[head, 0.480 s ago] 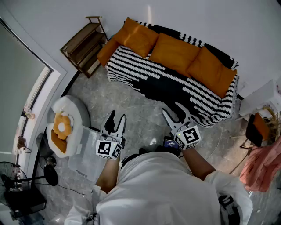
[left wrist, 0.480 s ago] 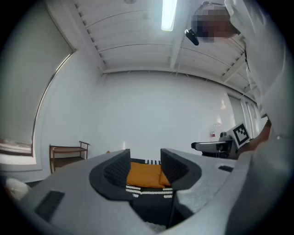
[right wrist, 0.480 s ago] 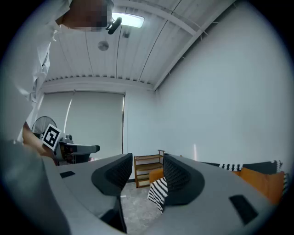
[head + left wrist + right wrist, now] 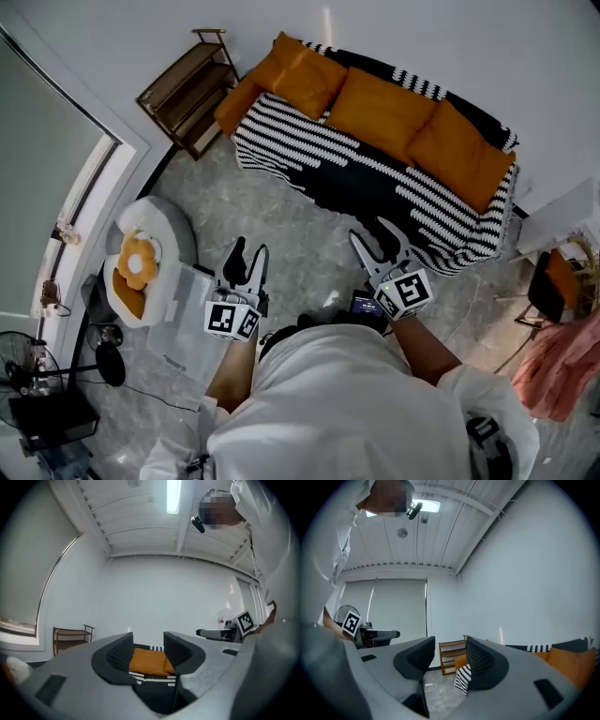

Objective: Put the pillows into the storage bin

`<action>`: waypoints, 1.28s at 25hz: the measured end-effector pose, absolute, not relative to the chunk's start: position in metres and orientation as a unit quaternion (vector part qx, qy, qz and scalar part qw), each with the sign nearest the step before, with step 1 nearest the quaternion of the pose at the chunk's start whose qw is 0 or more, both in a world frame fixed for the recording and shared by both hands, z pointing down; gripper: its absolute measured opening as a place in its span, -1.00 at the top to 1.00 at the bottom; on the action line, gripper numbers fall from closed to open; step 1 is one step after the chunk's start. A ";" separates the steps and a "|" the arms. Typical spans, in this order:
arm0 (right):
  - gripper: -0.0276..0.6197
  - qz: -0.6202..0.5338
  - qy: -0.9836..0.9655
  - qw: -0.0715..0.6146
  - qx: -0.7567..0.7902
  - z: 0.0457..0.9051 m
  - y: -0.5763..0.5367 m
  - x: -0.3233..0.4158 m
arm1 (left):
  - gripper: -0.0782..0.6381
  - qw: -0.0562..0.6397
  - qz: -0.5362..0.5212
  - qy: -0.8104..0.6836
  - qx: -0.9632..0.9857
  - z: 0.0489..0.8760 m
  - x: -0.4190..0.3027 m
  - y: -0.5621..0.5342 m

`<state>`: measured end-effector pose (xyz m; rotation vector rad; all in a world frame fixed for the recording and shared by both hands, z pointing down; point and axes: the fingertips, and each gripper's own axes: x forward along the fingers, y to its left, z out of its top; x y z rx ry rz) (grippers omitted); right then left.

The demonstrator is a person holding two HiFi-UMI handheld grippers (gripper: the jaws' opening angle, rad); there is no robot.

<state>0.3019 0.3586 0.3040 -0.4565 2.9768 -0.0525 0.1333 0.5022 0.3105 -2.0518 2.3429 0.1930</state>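
Note:
Several orange pillows [image 4: 380,108] lean along the back of a black-and-white striped sofa [image 4: 375,178]. A clear plastic storage bin [image 4: 186,323] stands on the floor at the left, beside my left arm. My left gripper [image 4: 246,258] hangs open and empty over the floor, short of the sofa. My right gripper [image 4: 380,236] is open and empty close to the sofa's front edge. In the left gripper view one orange pillow [image 4: 149,662] shows far off between the open jaws of that gripper [image 4: 147,644]. The right gripper [image 4: 450,651] frames the wooden shelf [image 4: 452,656] and the sofa's end [image 4: 463,677].
A wooden shelf [image 4: 186,89] stands against the wall left of the sofa. A white pouf with an orange flower cushion [image 4: 141,264] sits beside the bin. A fan [image 4: 21,370] is at the bottom left, a chair [image 4: 553,281] and pink cloth [image 4: 562,361] at the right.
The head view has shifted a little, so the room sits slightly lower and further right. Both grippers keep their places and stay open.

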 end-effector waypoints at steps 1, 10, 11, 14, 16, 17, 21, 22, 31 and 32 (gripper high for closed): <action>0.27 -0.022 0.986 0.069 -0.151 0.305 0.356 0.304 | 0.23 0.012 0.062 0.752 -0.657 0.310 0.134 0.500; 0.27 -0.050 0.984 0.072 -0.153 0.319 0.326 0.323 | 0.23 -0.003 0.055 0.761 -0.647 0.323 0.146 0.481; 0.27 -0.053 0.984 0.070 -0.155 0.321 0.322 0.324 | 0.23 -0.005 0.053 0.761 -0.647 0.324 0.146 0.479; 0.27 -0.057 0.984 0.065 -0.156 0.326 0.311 0.321 | 0.23 -0.013 0.052 0.763 -0.644 0.329 0.137 0.473; 0.27 -0.056 0.984 0.062 -0.156 0.329 0.304 0.313 | 0.24 -0.021 0.056 0.763 -0.643 0.333 0.126 0.467; 0.27 -0.055 0.984 0.061 -0.158 0.330 0.300 0.308 | 0.24 -0.024 0.058 0.763 -0.644 0.334 0.120 0.462; 0.27 -0.058 0.983 0.055 -0.164 0.337 0.277 0.285 | 0.24 -0.016 0.058 0.763 -0.643 0.332 0.096 0.437; 0.27 -0.060 0.983 0.052 -0.164 0.339 0.271 0.277 | 0.24 -0.014 0.057 0.764 -0.642 0.333 0.087 0.430; 0.27 -0.058 0.986 0.045 -0.150 0.315 0.209 0.161 | 0.25 -0.024 0.073 0.764 -0.641 0.323 -0.026 0.362; 0.27 -0.056 0.986 0.045 -0.151 0.311 0.201 0.148 | 0.25 -0.024 0.073 0.763 -0.642 0.321 -0.038 0.354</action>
